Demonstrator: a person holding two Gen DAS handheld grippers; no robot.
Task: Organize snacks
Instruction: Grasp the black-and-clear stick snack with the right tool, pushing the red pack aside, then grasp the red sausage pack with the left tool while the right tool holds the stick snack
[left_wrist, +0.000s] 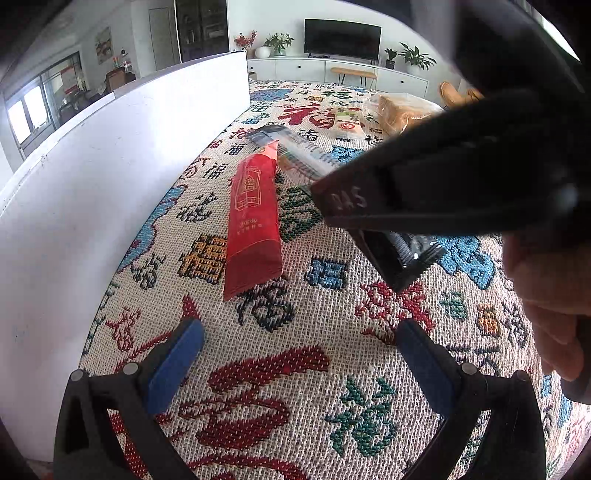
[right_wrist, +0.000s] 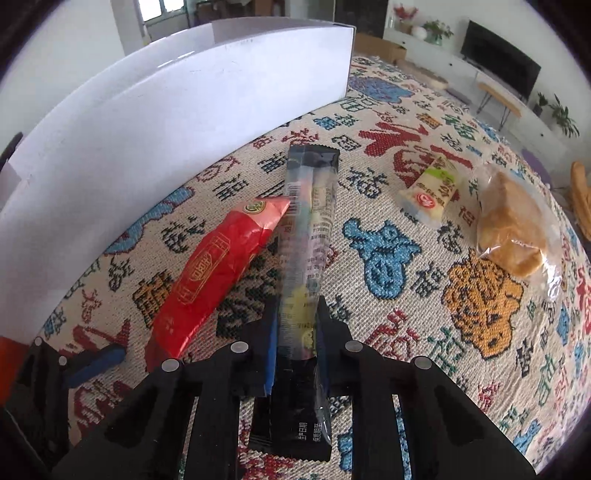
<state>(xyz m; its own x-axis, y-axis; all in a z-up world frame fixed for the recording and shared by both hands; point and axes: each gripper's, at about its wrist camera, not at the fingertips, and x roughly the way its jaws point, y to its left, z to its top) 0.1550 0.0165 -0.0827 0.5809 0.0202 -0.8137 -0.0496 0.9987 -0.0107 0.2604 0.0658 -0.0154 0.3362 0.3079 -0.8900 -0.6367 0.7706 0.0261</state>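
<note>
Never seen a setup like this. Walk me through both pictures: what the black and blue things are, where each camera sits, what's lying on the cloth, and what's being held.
There is no robot here. A person holds a two-finger grabbing tool in each hand, and each tool has a wide-angle camera that looks along its fingers.

The left camera shows the left tool, with its blue-padded fingers apart and empty above the patterned cloth.

The right camera shows the right tool shut on a long black stick pack.

On the cloth lie a red snack packet, a small green and white packet and a clear bag of golden pastry. A white box stands behind them.
</note>
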